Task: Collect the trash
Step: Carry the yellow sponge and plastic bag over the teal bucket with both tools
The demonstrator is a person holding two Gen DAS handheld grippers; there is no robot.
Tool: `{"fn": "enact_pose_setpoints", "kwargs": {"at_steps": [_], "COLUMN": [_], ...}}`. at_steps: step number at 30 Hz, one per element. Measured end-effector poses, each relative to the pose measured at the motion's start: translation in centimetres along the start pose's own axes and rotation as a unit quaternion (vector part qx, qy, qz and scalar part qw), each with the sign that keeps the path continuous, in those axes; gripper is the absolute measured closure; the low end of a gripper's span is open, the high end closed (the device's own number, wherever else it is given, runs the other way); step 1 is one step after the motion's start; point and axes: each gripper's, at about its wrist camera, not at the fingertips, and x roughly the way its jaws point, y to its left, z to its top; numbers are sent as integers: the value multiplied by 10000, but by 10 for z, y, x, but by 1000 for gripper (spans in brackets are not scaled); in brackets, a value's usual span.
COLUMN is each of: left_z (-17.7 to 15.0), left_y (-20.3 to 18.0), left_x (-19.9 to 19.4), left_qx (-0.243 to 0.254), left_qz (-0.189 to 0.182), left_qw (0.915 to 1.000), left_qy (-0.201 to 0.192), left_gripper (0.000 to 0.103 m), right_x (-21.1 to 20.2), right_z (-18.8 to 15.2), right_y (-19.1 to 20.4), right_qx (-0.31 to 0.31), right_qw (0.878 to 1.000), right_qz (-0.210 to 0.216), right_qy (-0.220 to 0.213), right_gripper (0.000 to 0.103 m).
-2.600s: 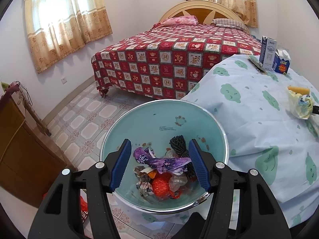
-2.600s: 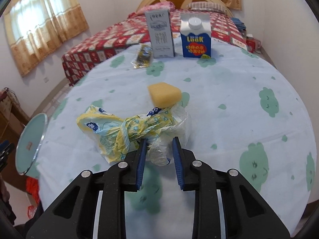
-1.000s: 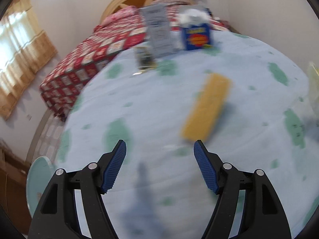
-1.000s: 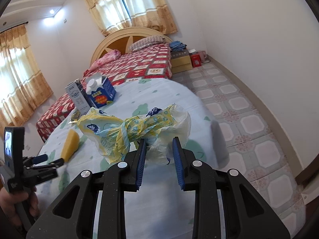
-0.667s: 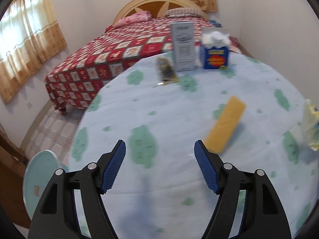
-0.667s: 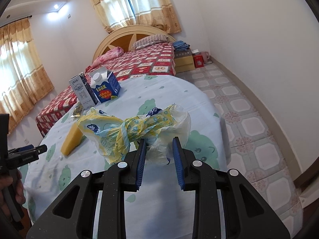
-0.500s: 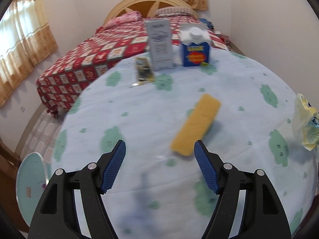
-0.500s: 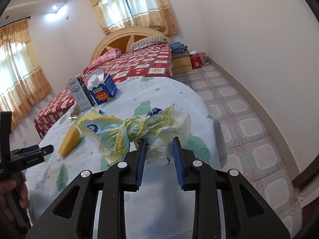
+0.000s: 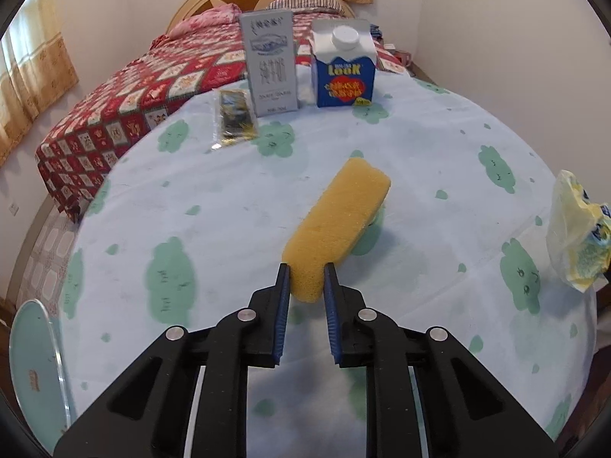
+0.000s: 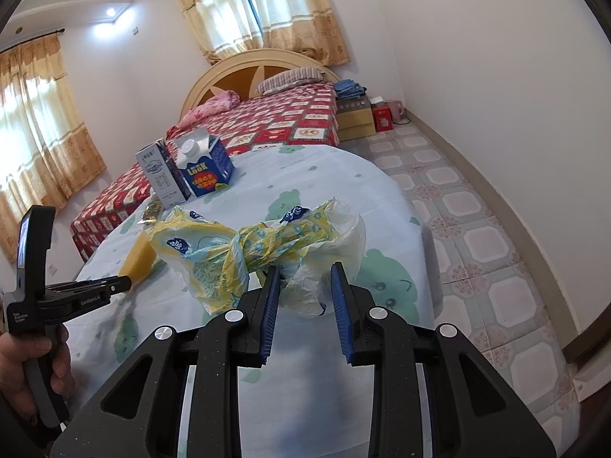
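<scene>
A yellow sponge (image 9: 340, 221) lies on the round table (image 9: 229, 198) with the cloud-print cloth. My left gripper (image 9: 306, 278) is closing on the sponge's near end, and both blue pads touch its sides. The right wrist view shows that gripper (image 10: 124, 281) from the side at the sponge (image 10: 137, 257), with a hand (image 10: 23, 366) on its handle. My right gripper (image 10: 305, 271) is shut on a knotted yellow-and-white plastic bag (image 10: 248, 244) and holds it above the table's right side. In the left wrist view the bag (image 9: 576, 240) hangs at the right edge.
At the table's far edge stand a grey carton (image 9: 272, 63) and a blue milk carton (image 9: 343, 68), with a flat shiny wrapper (image 9: 233, 118) beside them. The teal bin's rim (image 9: 49, 343) shows low at the left. A red quilted bed (image 9: 152, 87) lies behind.
My left gripper left the bin, swung over the table and came down at the sponge; its jaws went from wide apart to closed on the sponge's end. The right gripper lifted the bag.
</scene>
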Motion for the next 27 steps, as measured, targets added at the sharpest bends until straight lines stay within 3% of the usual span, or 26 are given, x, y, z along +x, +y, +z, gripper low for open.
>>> {"fn": "enact_pose_setpoints", "kwargs": {"at_steps": [7, 27], "left_z": [-18, -68], "left_y": [39, 137], "left_x": [-35, -104], "left_qx": [141, -160], "left_qz": [235, 653], "left_qw": [9993, 9948], "left_qy": [-252, -770], "left_gripper": [86, 86], "right_x": [2, 13], "right_z": [4, -3], "right_y": [28, 142], "right_qx": [-293, -1178], "right_qw": [9996, 9922], "right_qz": [58, 391], "right_qy": [10, 101], "right_gripper": [75, 75]}}
